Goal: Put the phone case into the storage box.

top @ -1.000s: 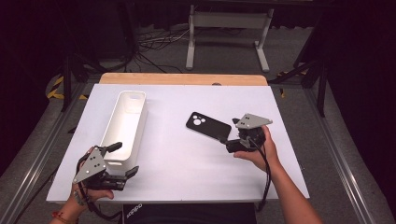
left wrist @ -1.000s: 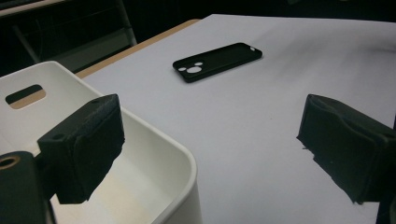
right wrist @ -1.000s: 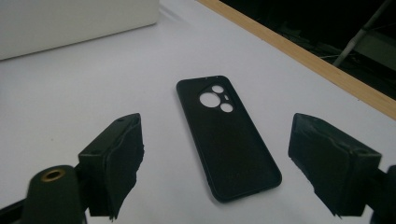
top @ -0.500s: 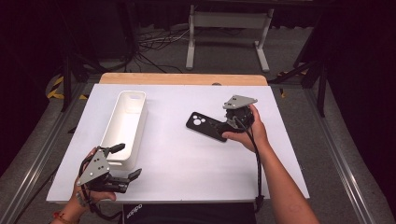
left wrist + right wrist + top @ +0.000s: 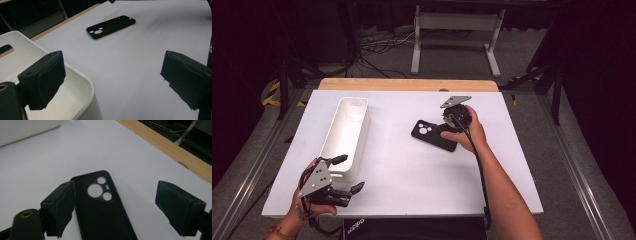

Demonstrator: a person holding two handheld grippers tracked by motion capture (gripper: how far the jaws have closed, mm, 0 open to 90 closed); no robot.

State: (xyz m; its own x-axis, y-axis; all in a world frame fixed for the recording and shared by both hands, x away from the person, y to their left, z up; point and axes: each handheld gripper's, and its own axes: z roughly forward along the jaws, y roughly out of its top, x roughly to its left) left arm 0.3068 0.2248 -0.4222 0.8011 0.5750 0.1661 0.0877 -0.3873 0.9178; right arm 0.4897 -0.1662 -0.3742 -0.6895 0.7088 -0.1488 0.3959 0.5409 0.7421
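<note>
My right tongs [image 5: 447, 121] hang over the black phone case [image 5: 434, 135], jaws spread wide, nothing pinched between them. In the right gripper view the case [image 5: 103, 212] lies flat on the white table [image 5: 50, 162] with its camera cut-outs facing up. One edge runs just under my near pad [image 5: 60, 207], and the other pad stands well clear of it. The case sits to the right of the white bin [image 5: 344, 137], apart from it, roughly level with the bin's middle. My left tongs [image 5: 343, 175] are down by the bin's near end, jaws wide too and gripping nothing. In the left gripper view one pad [image 5: 43, 80] hovers over the bin's rim [image 5: 82, 82], with the case [image 5: 111, 27] far beyond.
</note>
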